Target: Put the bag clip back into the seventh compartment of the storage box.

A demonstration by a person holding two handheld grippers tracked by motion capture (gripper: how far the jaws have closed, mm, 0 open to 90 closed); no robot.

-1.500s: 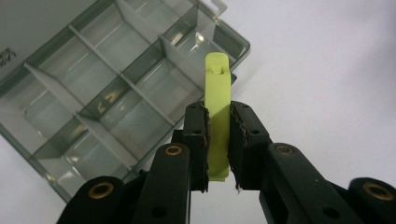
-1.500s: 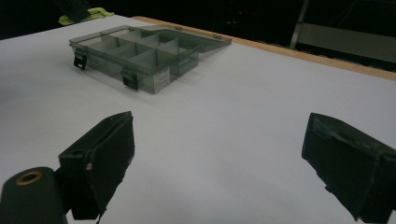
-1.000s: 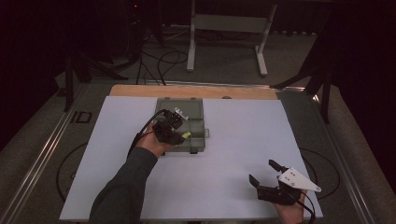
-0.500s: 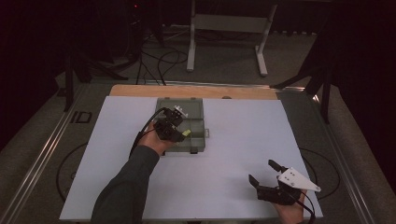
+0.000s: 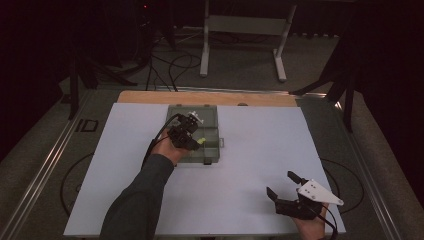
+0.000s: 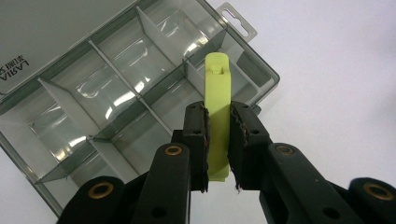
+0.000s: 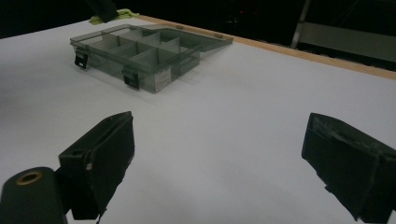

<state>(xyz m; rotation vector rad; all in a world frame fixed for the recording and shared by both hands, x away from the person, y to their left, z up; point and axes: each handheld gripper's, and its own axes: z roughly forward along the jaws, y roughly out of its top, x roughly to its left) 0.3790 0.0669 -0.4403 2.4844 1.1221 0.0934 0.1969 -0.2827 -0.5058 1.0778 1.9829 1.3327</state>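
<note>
Now left gripper (image 6: 218,140) clamping flat yellow-green plastic clip (image 6: 218,107) between pads, hovering above open compartments of clear grey plastic divider box (image 6: 107,98), box sitting on white table sheet (image 5: 260,150). Right gripper (image 5: 286,188) waiting near sheet's near right corner, jaws spreading wide, gripping nothing, well apart from box.

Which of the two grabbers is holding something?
The left gripper. Its jaws are shut on a yellow-green piece above the clear box. The right gripper is wide open with nothing between its jaws.
</note>
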